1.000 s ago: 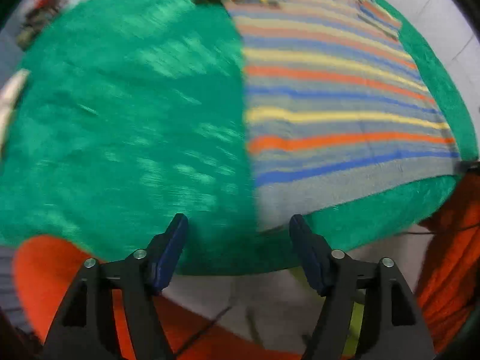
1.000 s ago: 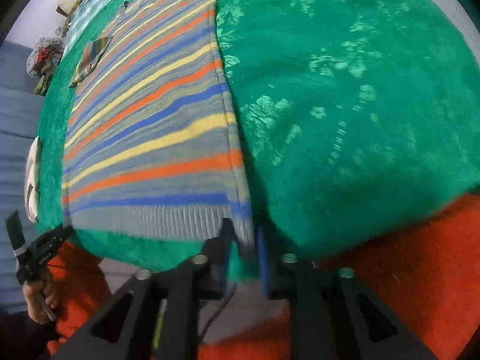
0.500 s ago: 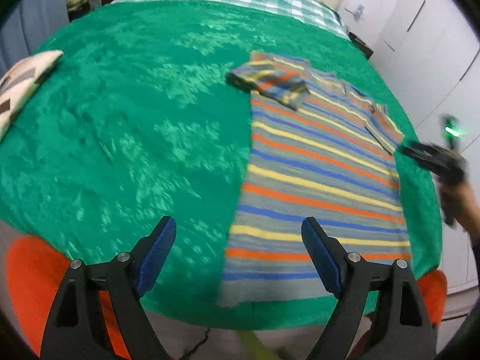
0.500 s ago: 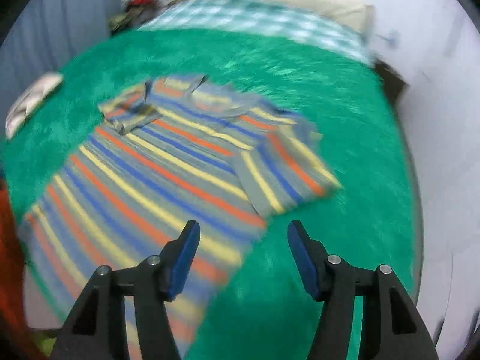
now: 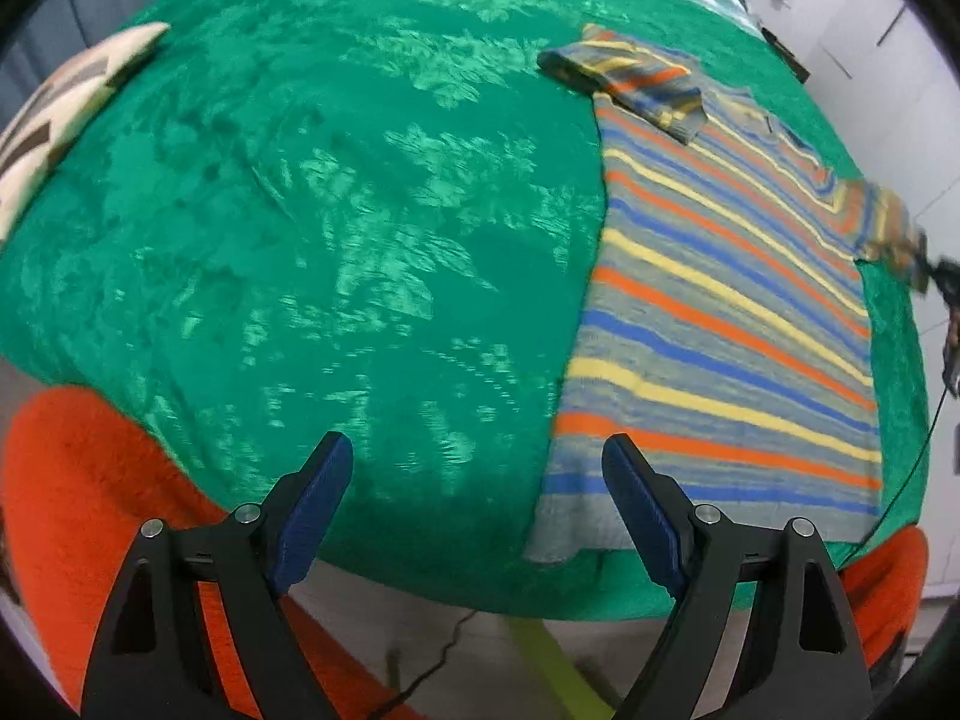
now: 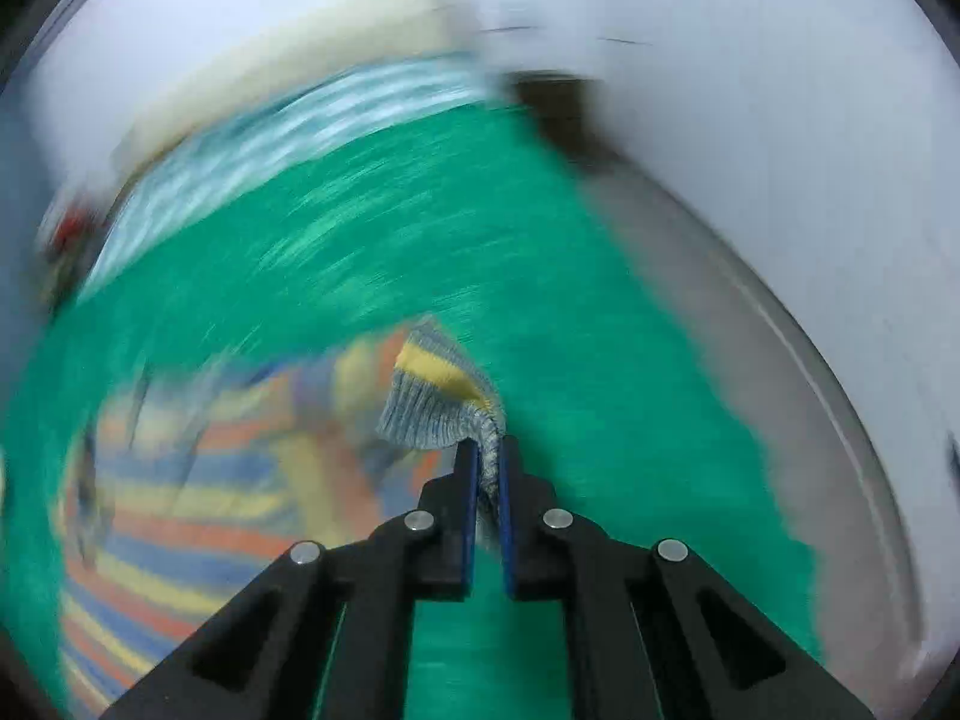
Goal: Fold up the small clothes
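Right gripper (image 6: 487,468) just clamped on ribbed sleeve cuff (image 6: 432,414) of striped sweater (image 5: 720,324); soft, light, droopy knit, best pinched at hems; left gripper (image 5: 474,504) wide, empty.

Bright, even room light; my right view smears badly.

On my left view the green blanket (image 5: 360,228) shows pale sheen patches and stays fairly sharp, with fisheye bending and dark corners. On my right view only the right gripper (image 6: 487,450) and the sleeve cuff (image 6: 432,408) it pinches read crisp.
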### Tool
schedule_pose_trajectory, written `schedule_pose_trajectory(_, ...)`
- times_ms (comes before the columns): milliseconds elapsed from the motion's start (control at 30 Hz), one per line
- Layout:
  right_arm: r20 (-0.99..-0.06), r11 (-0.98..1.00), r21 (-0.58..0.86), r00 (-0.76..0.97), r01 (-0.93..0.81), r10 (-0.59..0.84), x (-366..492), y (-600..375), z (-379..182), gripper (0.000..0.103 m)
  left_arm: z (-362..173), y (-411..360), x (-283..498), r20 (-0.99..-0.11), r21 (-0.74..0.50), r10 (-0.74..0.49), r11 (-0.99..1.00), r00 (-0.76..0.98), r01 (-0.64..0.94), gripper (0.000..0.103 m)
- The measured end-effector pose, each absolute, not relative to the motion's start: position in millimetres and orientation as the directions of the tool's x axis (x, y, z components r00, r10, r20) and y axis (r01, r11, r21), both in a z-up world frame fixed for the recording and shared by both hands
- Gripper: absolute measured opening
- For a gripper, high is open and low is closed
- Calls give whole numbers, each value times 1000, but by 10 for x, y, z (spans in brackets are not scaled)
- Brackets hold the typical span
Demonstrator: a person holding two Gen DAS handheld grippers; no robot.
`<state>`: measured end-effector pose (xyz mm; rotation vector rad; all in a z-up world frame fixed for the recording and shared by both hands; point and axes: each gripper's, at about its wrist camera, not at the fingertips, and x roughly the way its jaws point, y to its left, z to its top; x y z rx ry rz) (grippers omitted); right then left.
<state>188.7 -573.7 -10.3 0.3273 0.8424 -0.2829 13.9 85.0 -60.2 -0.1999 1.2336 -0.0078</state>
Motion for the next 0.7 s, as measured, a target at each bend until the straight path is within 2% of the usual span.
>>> schedule_pose_trajectory(100,-809,875,164,570,456,-145,1711,-6165,-275,5,-601,689,171,-933,-167,-135,984,332,-69,86)
schedule_pose_trajectory(267,-841,783,325,540,531,-18,1478,-6435,-667,4,-495,445,141,-929,-108,-106,994,355,16,86)
schedule_pose_trajectory(367,-844,776,309,534,550,-42,1417,-6460,-731,4,-474,439,102,-928,-74,-78,997,365,25,86)
schedule_pose_trajectory(533,-864,780,252,496,574,-86,1330,-6327,-757,4,-555,540,103,-936,-116,-104,993,335,-16,84)
schedule_pose_trajectory(700,-852,753,298,519,587,-68,1320,-6351,-775,5,-546,577,64,-934,-109,-93,994,344,-27,84)
